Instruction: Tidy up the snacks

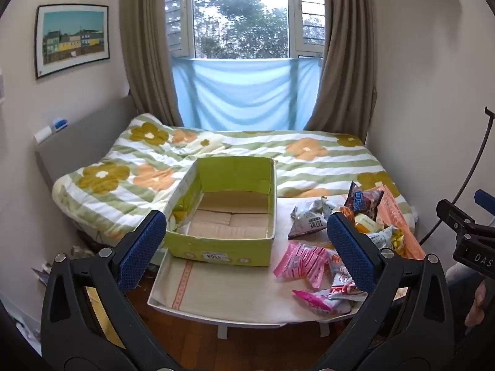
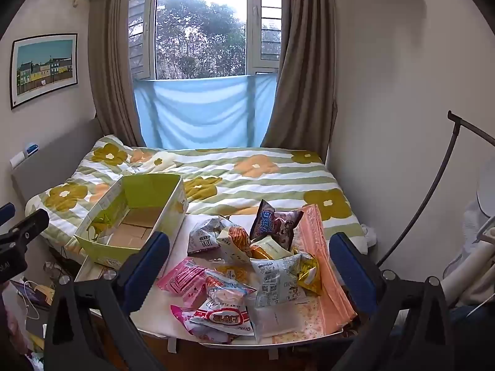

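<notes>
An empty green cardboard box (image 1: pixel 222 213) stands open on the left half of a small white table (image 1: pixel 229 293); it also shows in the right wrist view (image 2: pixel 130 216). A heap of several snack packets (image 2: pixel 247 266) lies on the table's right half, partly on an orange mat (image 2: pixel 321 266); the heap also shows in the left wrist view (image 1: pixel 334 247). My left gripper (image 1: pixel 247 250) is open and empty, held above the table's near edge before the box. My right gripper (image 2: pixel 250 270) is open and empty, held over the near side of the snack heap.
A bed with a flowered striped quilt (image 1: pixel 216 157) lies right behind the table. Walls stand close on both sides, with a window and curtains (image 1: pixel 244 31) at the back. A black stand pole (image 2: pixel 433 191) curves up at the right. Clutter lies on the floor at the left (image 2: pixel 34 296).
</notes>
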